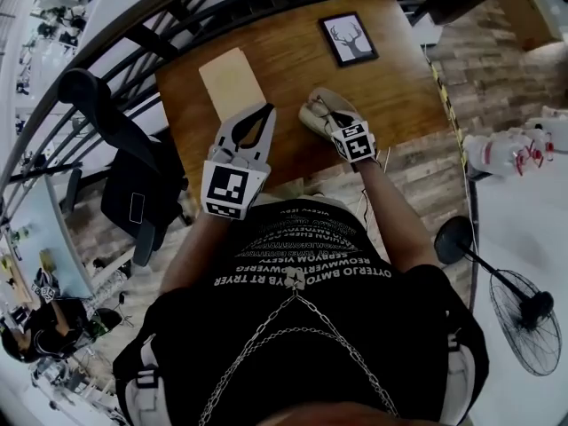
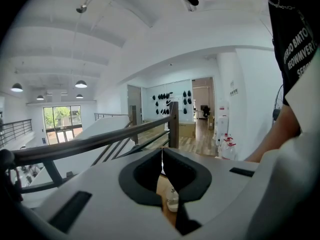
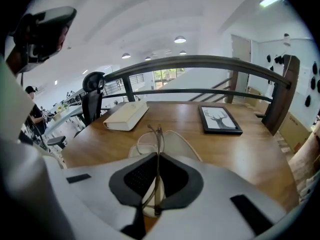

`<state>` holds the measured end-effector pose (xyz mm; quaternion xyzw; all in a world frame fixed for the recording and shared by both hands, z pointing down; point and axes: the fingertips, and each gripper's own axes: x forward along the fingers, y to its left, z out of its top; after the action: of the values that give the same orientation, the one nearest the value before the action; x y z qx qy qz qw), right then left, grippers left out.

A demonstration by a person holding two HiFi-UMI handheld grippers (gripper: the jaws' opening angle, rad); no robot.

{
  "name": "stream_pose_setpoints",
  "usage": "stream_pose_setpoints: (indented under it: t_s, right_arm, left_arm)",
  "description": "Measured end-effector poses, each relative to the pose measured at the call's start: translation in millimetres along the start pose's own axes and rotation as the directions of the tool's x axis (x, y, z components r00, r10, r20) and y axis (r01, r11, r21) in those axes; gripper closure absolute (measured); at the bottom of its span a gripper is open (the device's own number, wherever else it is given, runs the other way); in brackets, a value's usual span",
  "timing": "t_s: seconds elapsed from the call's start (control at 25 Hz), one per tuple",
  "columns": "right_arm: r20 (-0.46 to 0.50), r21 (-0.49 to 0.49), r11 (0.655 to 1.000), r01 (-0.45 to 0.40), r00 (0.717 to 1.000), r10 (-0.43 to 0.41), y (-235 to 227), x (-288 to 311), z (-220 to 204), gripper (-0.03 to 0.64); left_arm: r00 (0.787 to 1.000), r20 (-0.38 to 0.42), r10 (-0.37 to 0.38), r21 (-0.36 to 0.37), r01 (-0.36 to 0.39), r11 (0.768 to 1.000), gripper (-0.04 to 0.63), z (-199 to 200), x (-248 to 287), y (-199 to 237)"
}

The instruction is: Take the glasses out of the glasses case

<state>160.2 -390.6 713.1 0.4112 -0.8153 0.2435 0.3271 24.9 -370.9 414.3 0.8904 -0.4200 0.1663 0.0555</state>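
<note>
Head view: left gripper [image 1: 266, 112] at frame centre over table [image 1: 390, 87]; right gripper [image 1: 327, 116] just right of it, at the case [image 1: 309, 106] | Left gripper view: jaws together, empty, tilted up toward railing [image 2: 100, 141] | Right gripper view: jaws clamped on glasses [image 3: 158, 134], lower centre, over the open case.

Wooden table [image 1: 390, 87], framed deer picture [image 1: 348, 39], cream book [image 1: 232, 82], black chair [image 1: 115, 140], floor fan [image 1: 524, 313]

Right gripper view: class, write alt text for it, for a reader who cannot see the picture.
The right gripper is shut on thin metal-framed glasses, held over an open beige glasses case on a brown wooden table. Behind lie a cream book-shaped block at left and a black-framed deer picture at right.
</note>
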Motion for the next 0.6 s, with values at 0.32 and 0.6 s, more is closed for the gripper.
stream_pose_setpoints:
  t_s: [0.32, 0.6]
  right_arm:
    - [0.115, 0.067, 0.998, -0.009, 0.993, 0.001, 7.3, -37.3, 14.5, 0.589]
    - [0.223, 0.075, 0.997, -0.016, 0.975, -0.002, 15.2, -82.1, 32.9, 0.589]
  left_arm:
    - [0.999, 0.035, 0.013, -0.009, -0.012, 1.000, 0.566, 7.2, -12.2, -10.8]
    - [0.998, 0.059, 0.012, -0.012, -0.011, 1.000, 0.566, 8.3, -24.6, -25.6]
